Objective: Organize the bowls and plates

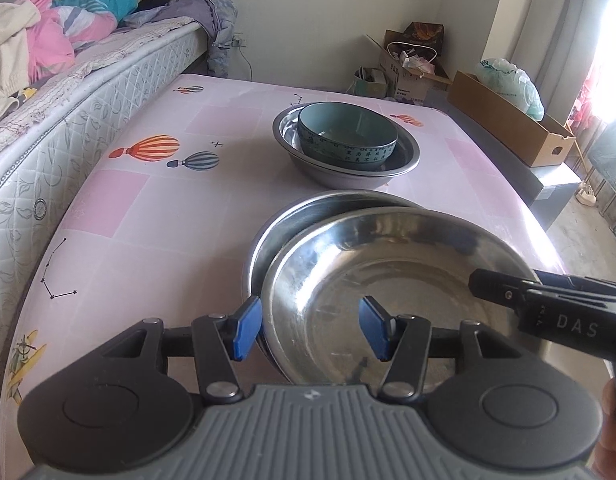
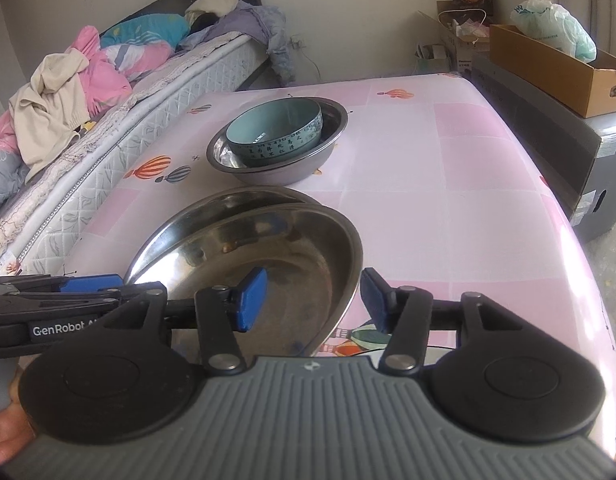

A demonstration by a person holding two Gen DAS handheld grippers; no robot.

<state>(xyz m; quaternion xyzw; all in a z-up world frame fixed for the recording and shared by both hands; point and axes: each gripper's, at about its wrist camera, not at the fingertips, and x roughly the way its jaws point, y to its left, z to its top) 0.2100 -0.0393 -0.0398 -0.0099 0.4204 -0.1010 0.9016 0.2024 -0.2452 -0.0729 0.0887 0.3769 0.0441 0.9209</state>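
Left wrist view shows the left gripper (image 1: 310,328) half open astride the near rim of the top plate (image 1: 388,276), pads clear. It lies askew on a second plate (image 1: 284,216) at lower centre. The right gripper (image 2: 314,300) likewise straddles the rim, unclamped. Stacking looks nearly done; next, nudging the plate square.

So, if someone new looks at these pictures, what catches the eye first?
First, the steel plate lying skewed on a second plate, right in front, with both grippers straddling its rim, open. Behind it, mid-table, the teal bowl sits inside a steel basin, on the pink balloon-print tablecloth.
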